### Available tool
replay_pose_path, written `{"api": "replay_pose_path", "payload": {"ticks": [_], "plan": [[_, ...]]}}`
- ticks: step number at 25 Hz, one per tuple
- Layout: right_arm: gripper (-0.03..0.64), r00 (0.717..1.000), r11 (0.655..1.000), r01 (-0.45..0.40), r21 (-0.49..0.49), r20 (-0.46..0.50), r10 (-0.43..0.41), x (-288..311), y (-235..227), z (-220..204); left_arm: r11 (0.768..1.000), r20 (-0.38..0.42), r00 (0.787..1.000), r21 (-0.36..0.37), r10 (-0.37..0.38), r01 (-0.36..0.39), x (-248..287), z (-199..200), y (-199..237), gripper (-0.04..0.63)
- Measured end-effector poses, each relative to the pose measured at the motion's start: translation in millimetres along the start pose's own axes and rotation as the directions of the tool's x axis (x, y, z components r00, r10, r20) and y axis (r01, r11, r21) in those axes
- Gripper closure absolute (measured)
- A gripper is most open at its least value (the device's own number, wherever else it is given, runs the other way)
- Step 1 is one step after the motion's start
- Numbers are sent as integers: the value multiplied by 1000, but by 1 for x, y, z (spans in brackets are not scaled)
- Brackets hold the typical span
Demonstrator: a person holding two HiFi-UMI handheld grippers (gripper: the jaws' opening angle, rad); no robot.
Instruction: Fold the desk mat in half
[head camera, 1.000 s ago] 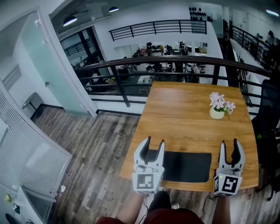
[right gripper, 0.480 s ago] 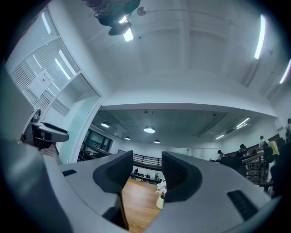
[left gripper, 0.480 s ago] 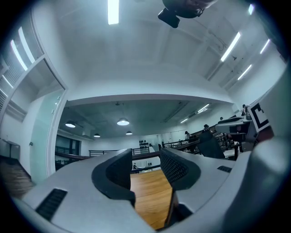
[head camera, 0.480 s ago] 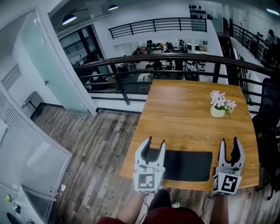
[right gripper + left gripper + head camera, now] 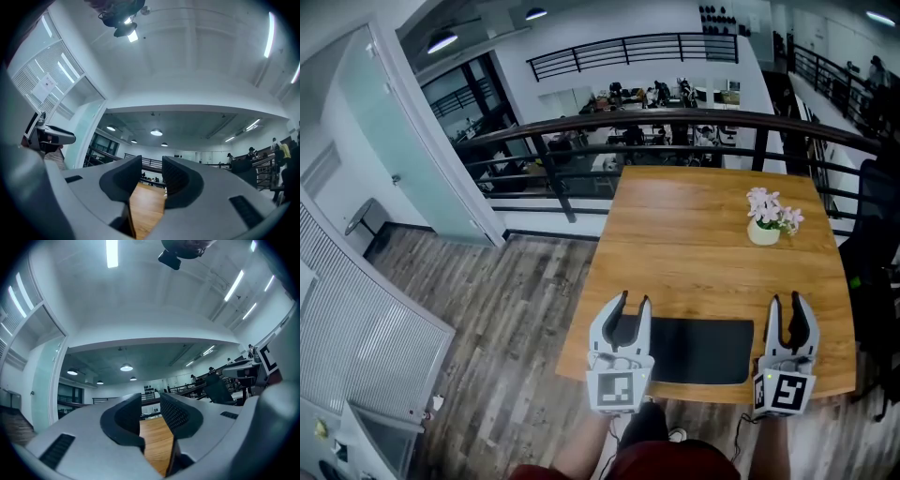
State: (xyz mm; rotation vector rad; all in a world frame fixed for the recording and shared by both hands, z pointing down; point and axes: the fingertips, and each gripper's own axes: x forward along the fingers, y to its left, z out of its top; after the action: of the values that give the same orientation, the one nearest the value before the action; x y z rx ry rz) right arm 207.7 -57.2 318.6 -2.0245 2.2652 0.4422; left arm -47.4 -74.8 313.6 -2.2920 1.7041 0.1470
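Though only head view shows desk mat [image 5: 698,349] | left tool [image 5: 632,302], right tool [image 5: 785,302]: just narrowed, part-open, empty

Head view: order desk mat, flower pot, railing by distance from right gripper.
1. desk mat, just left of right gripper, whose jaws have just been closing on nothing.
2. flower pot, farther up the table, right side.
3. railing, beyond the far end.

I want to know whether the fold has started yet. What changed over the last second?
Both the left tool and the right tool have just been narrowing their jaws, with nothing between them; neither has taken hold of the mat. The mat still lies flat on the table, and the flower pot has not moved.
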Motion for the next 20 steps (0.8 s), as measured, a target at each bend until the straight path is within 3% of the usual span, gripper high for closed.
{"api": "replay_pose_path", "payload": {"ticks": [4,7,20], "plan": [[542,1000,999,-7,35,5,7,-3,4,-2,1000,-7,1000,4,-6,6,-1,-1,-4,496],[597,998,998,-61,22,-28,61,-3,12,-5,1000,-12,1000,13,-8,8,-3,-3,-7,536],[607,994,996,-84,16,-75,85,-8,25,-12,998,-31,998,34,-47,48,-12,-8,-14,570]]}}
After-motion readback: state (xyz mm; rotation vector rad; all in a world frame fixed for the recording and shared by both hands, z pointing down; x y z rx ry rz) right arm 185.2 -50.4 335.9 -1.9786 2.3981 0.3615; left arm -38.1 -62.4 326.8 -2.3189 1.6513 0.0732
